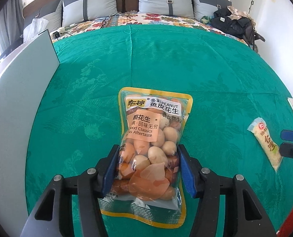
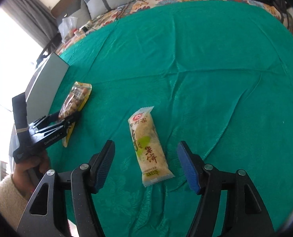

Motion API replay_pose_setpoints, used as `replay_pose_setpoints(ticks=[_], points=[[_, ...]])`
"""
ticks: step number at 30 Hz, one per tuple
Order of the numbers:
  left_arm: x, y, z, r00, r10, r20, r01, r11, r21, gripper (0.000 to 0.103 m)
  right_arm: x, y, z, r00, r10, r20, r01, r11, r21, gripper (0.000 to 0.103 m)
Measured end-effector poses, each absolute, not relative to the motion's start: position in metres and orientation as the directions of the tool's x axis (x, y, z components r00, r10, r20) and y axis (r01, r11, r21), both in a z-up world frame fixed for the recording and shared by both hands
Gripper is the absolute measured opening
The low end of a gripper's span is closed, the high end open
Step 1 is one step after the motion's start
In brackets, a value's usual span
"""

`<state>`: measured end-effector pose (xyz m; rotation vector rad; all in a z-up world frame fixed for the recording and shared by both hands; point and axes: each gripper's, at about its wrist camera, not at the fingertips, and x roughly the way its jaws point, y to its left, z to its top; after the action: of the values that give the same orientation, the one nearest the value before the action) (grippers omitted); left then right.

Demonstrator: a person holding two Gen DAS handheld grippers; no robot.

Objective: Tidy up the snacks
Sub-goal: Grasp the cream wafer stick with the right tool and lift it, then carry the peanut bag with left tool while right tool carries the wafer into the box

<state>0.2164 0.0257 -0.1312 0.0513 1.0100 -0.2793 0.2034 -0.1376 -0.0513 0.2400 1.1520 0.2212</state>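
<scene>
A clear, yellow-edged peanut bag (image 1: 152, 126) lies on the green cloth (image 1: 205, 69). My left gripper (image 1: 148, 167) is shut on its lower half, with both blue pads pressed against the bag's sides. The right wrist view shows the same bag (image 2: 75, 98) at the left, with the left gripper (image 2: 69, 118) on it. A pale rice cracker packet (image 2: 148, 148) lies flat between the fingers of my right gripper (image 2: 145, 145), which is open, its pads well clear of the packet. In the left wrist view the packet (image 1: 265, 144) is at the far right, by the right gripper (image 1: 284, 143).
A grey flat panel (image 1: 18, 98) stands along the cloth's left edge, also visible from the right wrist (image 2: 47, 79). A hand in a cream sleeve (image 2: 33, 164) holds the left gripper. Pillows (image 1: 91, 6) and a pile of dark clothes (image 1: 231, 21) lie at the bed's head.
</scene>
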Motion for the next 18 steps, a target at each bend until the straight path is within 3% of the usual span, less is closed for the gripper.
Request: replay_pose_setpoints(ticks=[2,3,4,5,9,12,18], points=[[0.2,0.035,-0.127,0.484,-0.25,-0.838,0.23,0.961,-0.154,0.056,0.211,-0.111,-0.06,0.362,0.234,-0.902,-0.132,0.971,0.199,0.069],[0.19,0.04,-0.124,0.48,-0.265,-0.836,0.217,0.959,-0.18,0.056,0.212,-0.102,-0.068,0.343,0.195,-0.919,-0.159,0.976,0.148,0.061],[0.18,0.045,-0.119,0.479,-0.282,-0.832,0.206,0.957,-0.205,0.056,0.213,-0.095,-0.073,0.33,0.156,-0.931,-0.165,0.981,0.106,0.045],[0.168,0.051,-0.113,0.481,-0.3,-0.824,0.197,0.953,-0.232,0.056,0.212,-0.092,-0.073,0.343,0.13,-0.93,-0.153,0.985,0.081,0.023],[0.126,0.08,-0.08,0.512,-0.363,-0.779,0.161,0.931,-0.329,0.056,0.193,-0.108,-0.059,0.371,0.24,-0.897,-0.074,0.971,0.229,0.015],[0.103,0.104,-0.051,0.541,-0.402,-0.739,0.13,0.908,-0.399,0.056,0.179,-0.109,-0.034,0.426,0.325,-0.844,-0.057,0.941,0.334,0.014],[0.082,0.169,0.022,0.659,-0.384,-0.647,0.097,0.896,-0.433,0.056,0.183,-0.055,0.032,0.498,0.474,-0.726,-0.165,0.874,0.457,0.014]])
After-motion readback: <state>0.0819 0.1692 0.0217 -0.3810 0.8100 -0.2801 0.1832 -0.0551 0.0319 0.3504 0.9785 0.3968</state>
